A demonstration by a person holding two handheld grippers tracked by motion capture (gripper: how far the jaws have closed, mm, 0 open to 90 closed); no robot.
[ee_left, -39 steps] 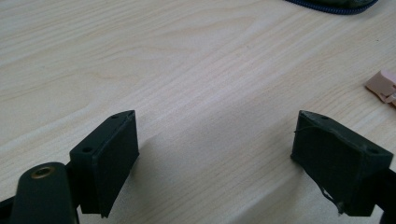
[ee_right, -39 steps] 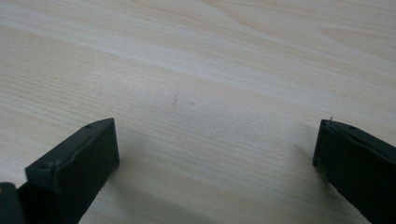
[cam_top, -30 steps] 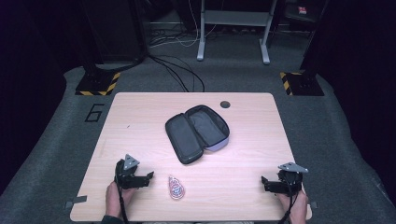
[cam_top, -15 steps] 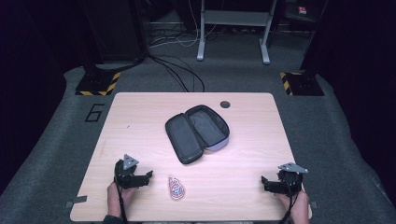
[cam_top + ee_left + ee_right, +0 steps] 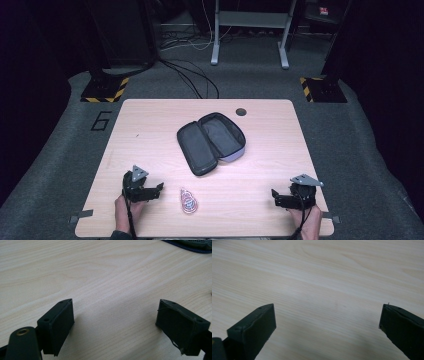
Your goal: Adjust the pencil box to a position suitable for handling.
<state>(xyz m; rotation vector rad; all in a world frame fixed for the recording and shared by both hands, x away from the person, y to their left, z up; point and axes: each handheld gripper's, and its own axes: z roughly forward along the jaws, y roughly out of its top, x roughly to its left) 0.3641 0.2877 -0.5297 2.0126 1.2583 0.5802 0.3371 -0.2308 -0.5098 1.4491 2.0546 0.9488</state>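
An open zip case (image 5: pixel 212 142), dark inside with a pale grey shell, lies flat at the middle of the wooden table (image 5: pixel 150 130). A small flat red-patterned item (image 5: pixel 189 201) lies near the front edge. My left gripper (image 5: pixel 159 187) rests low just left of that item, jaws open and pointing right, with bare wood between them (image 5: pixel 115 320). The case's zip edge (image 5: pixel 190 243) shows at the top right of the left gripper view. My right gripper (image 5: pixel 275 196) sits at the front right, pointing left. Its jaws stand wide open over bare wood (image 5: pixel 327 325).
A dark round cable hole (image 5: pixel 241 111) sits near the table's far edge. Beyond the table are grey carpet, cables (image 5: pixel 195 75), a metal stand (image 5: pixel 250 30) and two black bases with yellow-black striped tape (image 5: pixel 105 90).
My right gripper has edged a little to the left, toward the table's middle. The left gripper, the case and the small item have stayed put.
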